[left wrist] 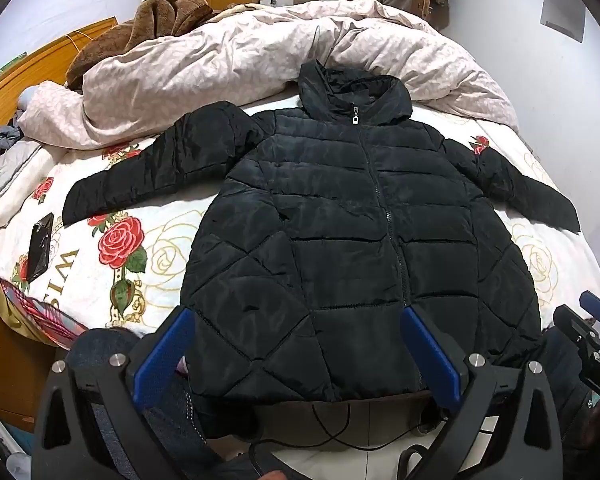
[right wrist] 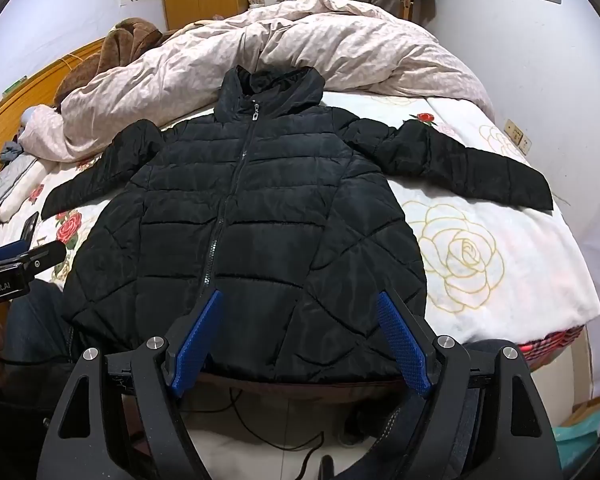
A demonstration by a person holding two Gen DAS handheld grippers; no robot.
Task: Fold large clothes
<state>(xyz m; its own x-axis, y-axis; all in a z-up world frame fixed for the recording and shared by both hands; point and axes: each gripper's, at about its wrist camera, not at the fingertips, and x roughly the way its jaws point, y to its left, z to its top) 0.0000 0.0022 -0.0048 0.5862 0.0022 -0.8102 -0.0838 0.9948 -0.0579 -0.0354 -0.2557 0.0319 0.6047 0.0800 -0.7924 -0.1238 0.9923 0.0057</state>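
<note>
On the far left, a wooden headboard (left wrist: 28, 76), with a brown plush blanket (left wrist: 160, 20) heaped against it. Just in front, a black phone (left wrist: 41, 246) lying flat on the rose-printed bedsheet (left wrist: 140, 248), near the cuff of the jacket's left-hand sleeve (left wrist: 148, 172). Behind, a crumpled pale duvet (left wrist: 240, 56) bunched across the back of the bed, touching the hood (left wrist: 352, 88).

In the middle, the black quilted jacket (left wrist: 340, 220) spread front-up on the sheet, zipped shut, silver zipper pull (left wrist: 356, 118) at the collar, hem at the near edge of the bed, both sleeves stretched outward. Left gripper (left wrist: 300, 344) hovering over the hem, angled downward, blue pads (left wrist: 160, 364) spread wide with only fabric seen beyond them, pinching nothing. A black cable (left wrist: 332, 432) trailing on the floor below the hem.

Further right, the right gripper (right wrist: 300, 340) likewise tilted down over the hem, blue pads (right wrist: 404, 344) fully apart, gripping nothing. Beyond it, the right-hand sleeve (right wrist: 468, 168) resting across a gold rose outline on the sheet. At the right wall, a power socket (right wrist: 518, 134).
</note>
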